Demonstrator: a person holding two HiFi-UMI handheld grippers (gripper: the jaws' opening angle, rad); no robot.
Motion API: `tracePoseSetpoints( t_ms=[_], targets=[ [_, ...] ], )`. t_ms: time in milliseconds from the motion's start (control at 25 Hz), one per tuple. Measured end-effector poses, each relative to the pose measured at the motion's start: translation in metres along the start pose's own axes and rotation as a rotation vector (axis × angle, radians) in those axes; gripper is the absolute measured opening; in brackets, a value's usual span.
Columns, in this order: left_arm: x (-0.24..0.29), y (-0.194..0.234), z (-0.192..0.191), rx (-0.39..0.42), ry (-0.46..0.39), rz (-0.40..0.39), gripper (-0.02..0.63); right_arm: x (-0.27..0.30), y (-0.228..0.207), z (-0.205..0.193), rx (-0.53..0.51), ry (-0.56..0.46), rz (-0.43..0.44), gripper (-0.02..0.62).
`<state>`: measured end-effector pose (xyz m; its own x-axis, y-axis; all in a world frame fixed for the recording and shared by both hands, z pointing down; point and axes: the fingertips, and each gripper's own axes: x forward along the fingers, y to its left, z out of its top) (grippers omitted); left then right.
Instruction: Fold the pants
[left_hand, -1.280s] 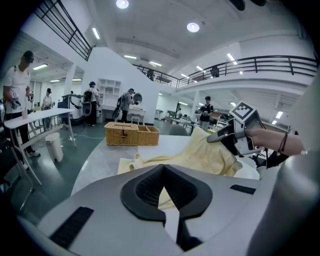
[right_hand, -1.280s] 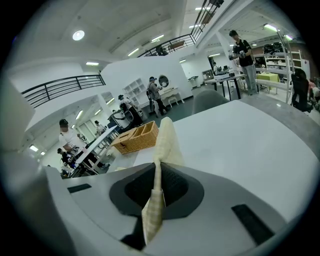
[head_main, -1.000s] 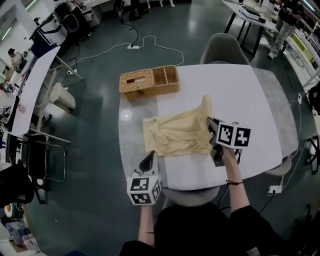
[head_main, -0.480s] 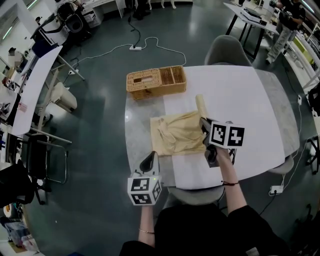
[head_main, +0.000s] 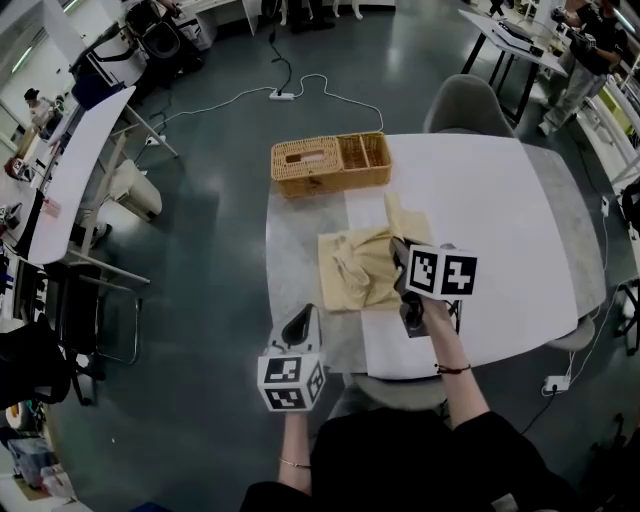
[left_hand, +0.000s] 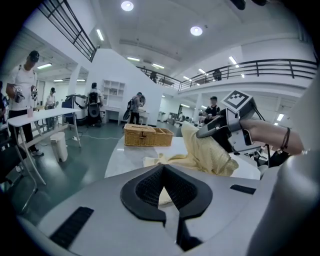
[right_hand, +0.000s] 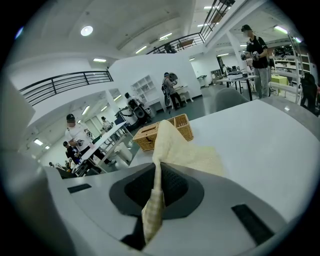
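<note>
Since a second ago you have drawn your right gripper (head_main: 400, 258) leftward in the head view, bunching the pants (head_main: 350, 272) narrower at the left middle of the table (head_main: 500, 200), with your left gripper (head_main: 300, 320) below them, apart from the cloth. In the left gripper view its jaws are together on nothing, and the pants lie ahead at centre right. In the right gripper view the jaws are clamped on a fold of the pants rising up the middle.

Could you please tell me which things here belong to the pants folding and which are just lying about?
For the job: pants, gripped by the right tool; left tool, shut on nothing; table.
Lying about: wicker basket; grey chair; floor power strip.
</note>
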<state>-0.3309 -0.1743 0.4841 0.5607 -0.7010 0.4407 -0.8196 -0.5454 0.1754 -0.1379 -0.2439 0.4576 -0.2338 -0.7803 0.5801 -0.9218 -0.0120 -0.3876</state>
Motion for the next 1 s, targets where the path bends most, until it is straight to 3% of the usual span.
tracePoseSetpoints(
  t_ms=[520, 1000],
  targets=[
    [-0.007, 0.026, -0.007, -0.031, 0.007, 0.024, 0.008, 0.039, 0.051, -0.017, -0.061, 0.061, 0.051, 0.029],
    [-0.013, 0.048, -0.018, -0.060, 0.030, 0.065, 0.008, 0.085, 0.068, -0.044, -0.075, 0.132, 0.049, 0.029]
  ],
)
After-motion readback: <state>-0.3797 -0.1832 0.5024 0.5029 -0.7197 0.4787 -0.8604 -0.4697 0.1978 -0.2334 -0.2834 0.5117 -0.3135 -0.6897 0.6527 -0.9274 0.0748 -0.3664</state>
